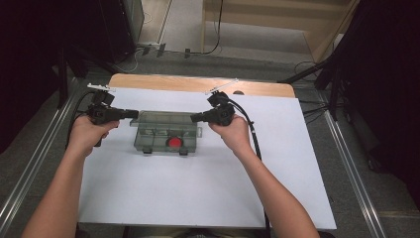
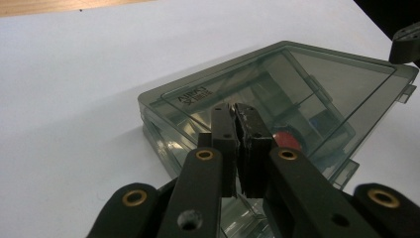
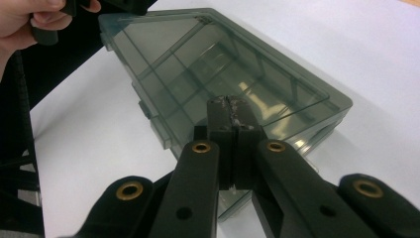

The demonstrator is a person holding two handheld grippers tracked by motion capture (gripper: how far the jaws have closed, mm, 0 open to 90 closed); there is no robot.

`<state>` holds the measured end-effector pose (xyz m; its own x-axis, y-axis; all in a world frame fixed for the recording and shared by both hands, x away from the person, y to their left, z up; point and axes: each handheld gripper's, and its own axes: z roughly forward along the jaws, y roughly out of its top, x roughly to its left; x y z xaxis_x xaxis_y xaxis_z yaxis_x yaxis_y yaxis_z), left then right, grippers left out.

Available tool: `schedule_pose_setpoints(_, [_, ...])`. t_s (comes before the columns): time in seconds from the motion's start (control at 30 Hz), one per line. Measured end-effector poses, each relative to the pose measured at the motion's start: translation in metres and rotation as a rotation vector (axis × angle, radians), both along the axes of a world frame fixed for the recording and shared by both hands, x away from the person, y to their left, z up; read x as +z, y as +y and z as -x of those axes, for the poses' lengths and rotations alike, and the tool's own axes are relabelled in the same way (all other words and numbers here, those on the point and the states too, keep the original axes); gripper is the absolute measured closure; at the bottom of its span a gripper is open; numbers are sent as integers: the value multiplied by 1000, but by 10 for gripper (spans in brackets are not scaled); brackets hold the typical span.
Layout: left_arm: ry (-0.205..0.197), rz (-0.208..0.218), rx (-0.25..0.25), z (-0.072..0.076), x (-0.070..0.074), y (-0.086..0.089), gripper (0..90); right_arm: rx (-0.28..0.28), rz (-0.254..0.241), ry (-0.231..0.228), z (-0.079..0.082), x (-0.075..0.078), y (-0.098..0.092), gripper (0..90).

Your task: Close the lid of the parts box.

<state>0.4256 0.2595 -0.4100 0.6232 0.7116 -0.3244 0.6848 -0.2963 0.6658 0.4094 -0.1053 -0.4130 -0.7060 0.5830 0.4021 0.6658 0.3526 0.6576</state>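
Note:
A smoky translucent compartment box [image 1: 166, 131] lies with its lid down in the middle of the white sheet, and a round red piece [image 1: 174, 143] shows inside near its front. My left gripper [image 1: 134, 113] is shut with nothing between the jaws, its tips at the box's far left corner. My right gripper [image 1: 193, 118] is shut and empty too, at the far right corner. In the left gripper view, the left gripper [image 2: 234, 109] hangs over the lid [image 2: 317, 84], past which the red piece [image 2: 287, 140] shows. In the right gripper view, the right gripper [image 3: 229, 102] sits over the box [image 3: 198, 59].
The white sheet [image 1: 198, 193] covers a wooden table whose bare far edge [image 1: 198, 83] shows behind the box. Metal rails [image 1: 346, 158] run along both sides. Cables and dark stands crowd the floor beyond. The person's other hand [image 3: 29, 20] shows in the right gripper view's top left.

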Motion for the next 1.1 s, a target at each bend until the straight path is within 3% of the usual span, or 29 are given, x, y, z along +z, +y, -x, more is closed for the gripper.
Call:
schedule_pose_setpoints(0.5, [5,-5,-11,7,-5,0,875,29,12,-2,13,-8,0,900])
schedule_pose_setpoints(1.1, [-19,-20,-34,24,-11,-3,874,54,21,-5,23,-15,3,900])
